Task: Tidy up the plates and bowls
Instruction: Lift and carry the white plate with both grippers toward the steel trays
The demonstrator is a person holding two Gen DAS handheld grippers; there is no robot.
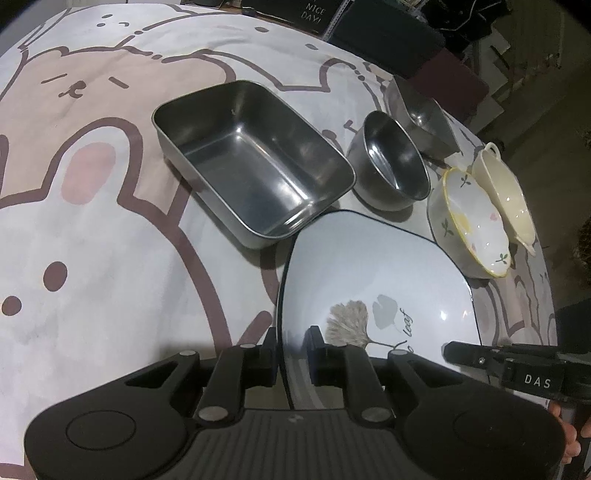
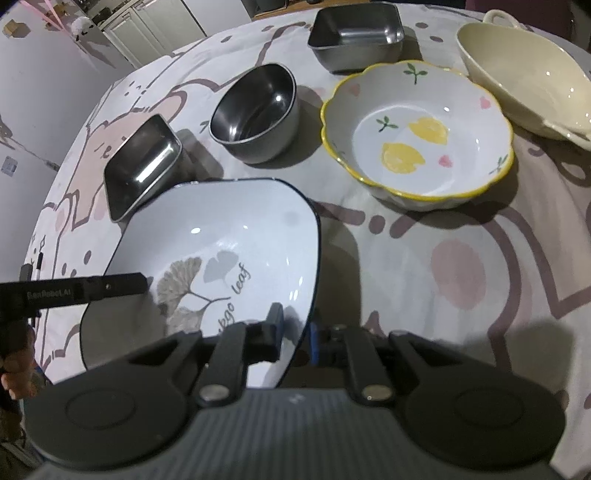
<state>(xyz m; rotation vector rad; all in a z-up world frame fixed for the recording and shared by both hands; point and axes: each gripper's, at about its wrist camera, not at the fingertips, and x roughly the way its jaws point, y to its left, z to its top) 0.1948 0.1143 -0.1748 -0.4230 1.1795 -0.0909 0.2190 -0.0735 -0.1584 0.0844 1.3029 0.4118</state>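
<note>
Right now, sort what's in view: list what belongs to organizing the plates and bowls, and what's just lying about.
Belongs:
- ginkgo plate
- lemon bowl
- cream handled dish
- round steel bowl
- large steel tray
- small steel tray

Lying about:
- black "nice day" sign
- cartoon tablecloth

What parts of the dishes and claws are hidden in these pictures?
- Left wrist view: the white plate's near edge, behind the left claw.
- Right wrist view: the plate's near corner, behind the right claw.
- Right wrist view: the cream bowl's right side, cut off by the edge.
- Both views: whether the plate touches the tablecloth.
</note>
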